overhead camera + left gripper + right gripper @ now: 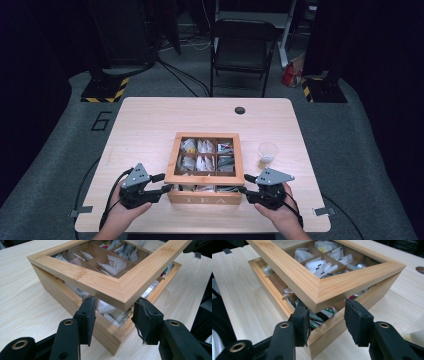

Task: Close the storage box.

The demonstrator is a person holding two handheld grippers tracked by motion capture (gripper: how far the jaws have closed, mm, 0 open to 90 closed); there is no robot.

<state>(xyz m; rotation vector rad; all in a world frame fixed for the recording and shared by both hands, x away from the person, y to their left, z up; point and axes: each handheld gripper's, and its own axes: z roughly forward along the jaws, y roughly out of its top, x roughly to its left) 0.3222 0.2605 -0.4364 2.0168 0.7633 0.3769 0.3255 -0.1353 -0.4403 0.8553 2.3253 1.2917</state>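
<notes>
High view: the tea box (205, 195) sits on the desk (150, 120), its lid (205, 177) raised at the front, left tongs (166, 189) and right tongs (244, 190) clamped on the lid's corners. Uneven lowering could twist the lid from either grip.

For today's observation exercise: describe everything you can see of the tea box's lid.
The lid is a pale wooden frame with mitred corners around a clear pane that shows the packets in the compartments below. It is tilted, raised at the front above the tea box. One front corner sits between the jaws of the left hand-held gripper, the other between those of the right hand-held gripper.
</notes>
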